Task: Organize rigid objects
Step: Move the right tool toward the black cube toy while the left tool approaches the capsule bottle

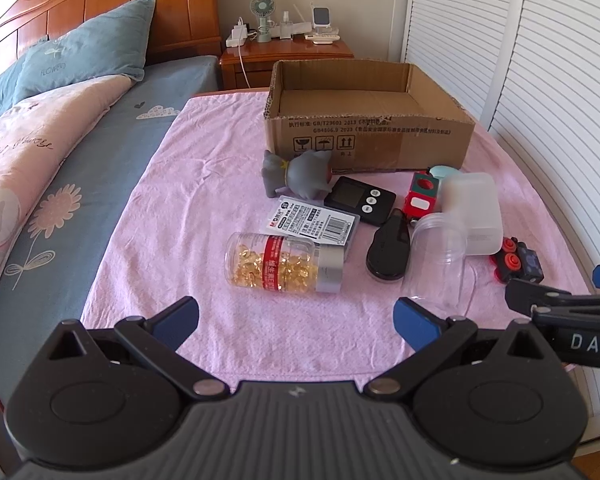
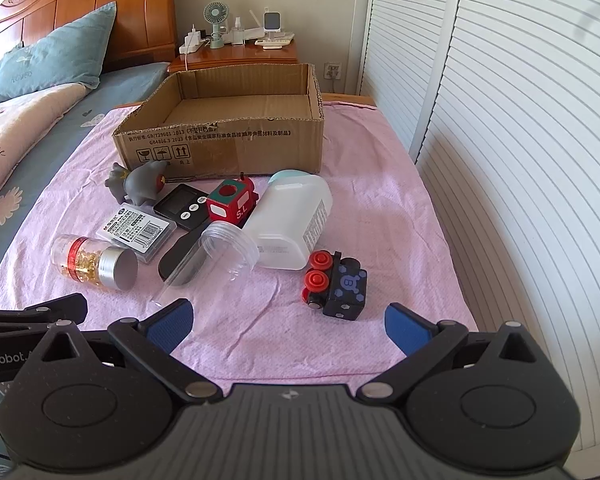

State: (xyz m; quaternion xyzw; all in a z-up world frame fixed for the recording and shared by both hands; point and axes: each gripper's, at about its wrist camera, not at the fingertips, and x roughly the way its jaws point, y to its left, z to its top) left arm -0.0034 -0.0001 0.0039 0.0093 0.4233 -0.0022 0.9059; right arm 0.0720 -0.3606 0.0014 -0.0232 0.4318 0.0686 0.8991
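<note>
Cardboard box (image 1: pixel 370 142) sits open and empty at the far side of a pink cloth (image 1: pixel 204 200) spread over the counter, and everything else is best placed against it. Just in front of its near wall lies a grey toy figure (image 1: pixel 300 174) on its side, with a black timer (image 1: pixel 360 199) and a red toy block (image 1: pixel 420 196) beside it, the block close to the box's front right corner. A white plastic container (image 2: pixel 290 224) lies tipped over a little nearer than the block, its teal cap pointing at the box. Nearer still from the box come a flat barcoded pack (image 1: pixel 316 222), a black oval object (image 1: pixel 388 250) and a clear empty jar (image 2: pixel 216 254) lying across it. A bottle of golden capsules (image 1: pixel 284 264) lies on its side, silver cap to the right, well in front of the box's left half. A black toy train with red wheels (image 2: pixel 334 286) rests farthest from the box toward the right.

Left hand-held gripper (image 1: pixel 296 318) hovers over the cloth's near edge, blue pads wide apart and gripping nothing. Right hand-held gripper (image 2: pixel 288 322) hangs likewise spread and empty, the toy train just beyond it
</note>
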